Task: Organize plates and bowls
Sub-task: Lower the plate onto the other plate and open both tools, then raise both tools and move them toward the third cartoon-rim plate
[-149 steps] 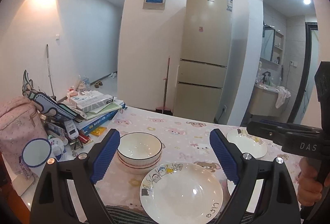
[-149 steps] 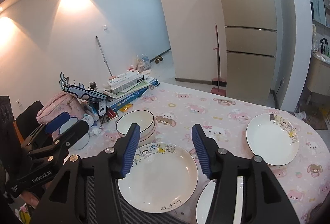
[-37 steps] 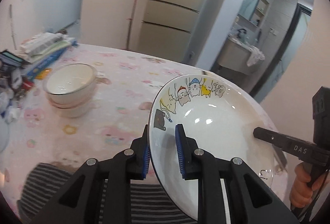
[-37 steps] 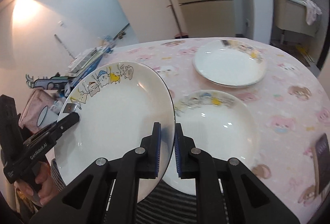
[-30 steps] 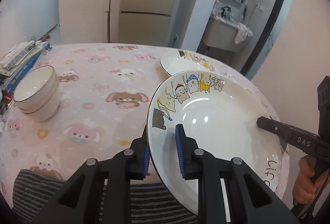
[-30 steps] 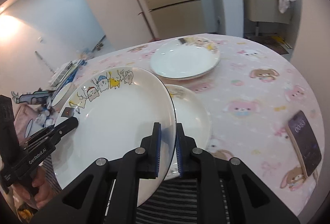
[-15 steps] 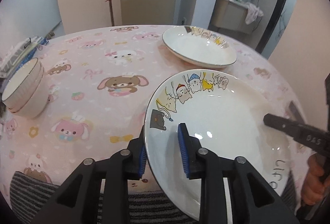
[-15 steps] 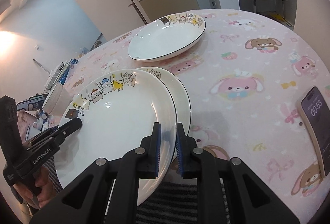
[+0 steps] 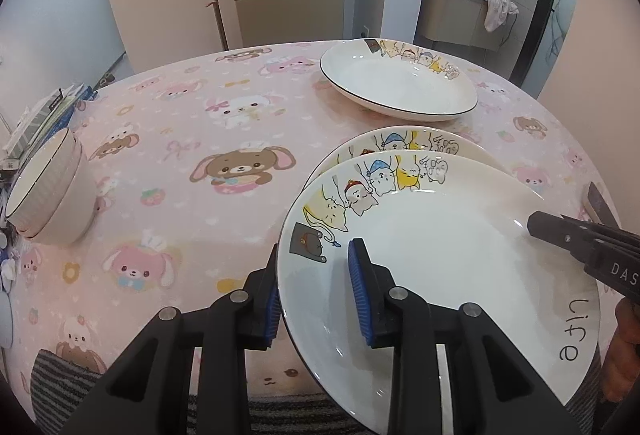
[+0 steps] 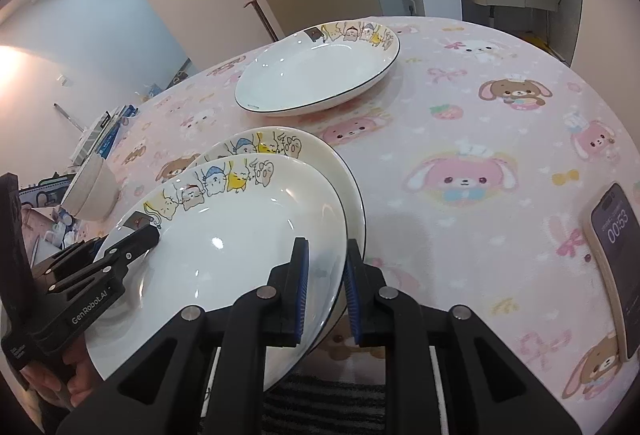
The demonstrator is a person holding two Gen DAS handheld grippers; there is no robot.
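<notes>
A white plate with cartoon cats [image 9: 440, 255] [image 10: 224, 235] lies over a matching plate [image 9: 420, 141] [image 10: 320, 155], shifted toward me. My left gripper [image 9: 316, 295] straddles its left rim with the blue pads standing loose, one under the edge and one over the inside. My right gripper [image 10: 325, 275] is shut on the opposite rim. Each gripper also shows in the other view, the left gripper [image 10: 132, 239] and the right gripper [image 9: 536, 225]. A third plate [image 9: 400, 87] [image 10: 316, 75] sits farther back. Stacked bowls [image 9: 44, 195] [image 10: 90, 191] stand at the left.
A pink cartoon tablecloth [image 9: 200, 115] covers the round table. A phone [image 10: 612, 259] lies near the right edge. Books and clutter [image 9: 44, 119] pile up at the far left behind the bowls. A striped cloth hangs at the near edge.
The held plate has come down from tilted in the air onto the second plate. The left pads stand wider apart than a second ago.
</notes>
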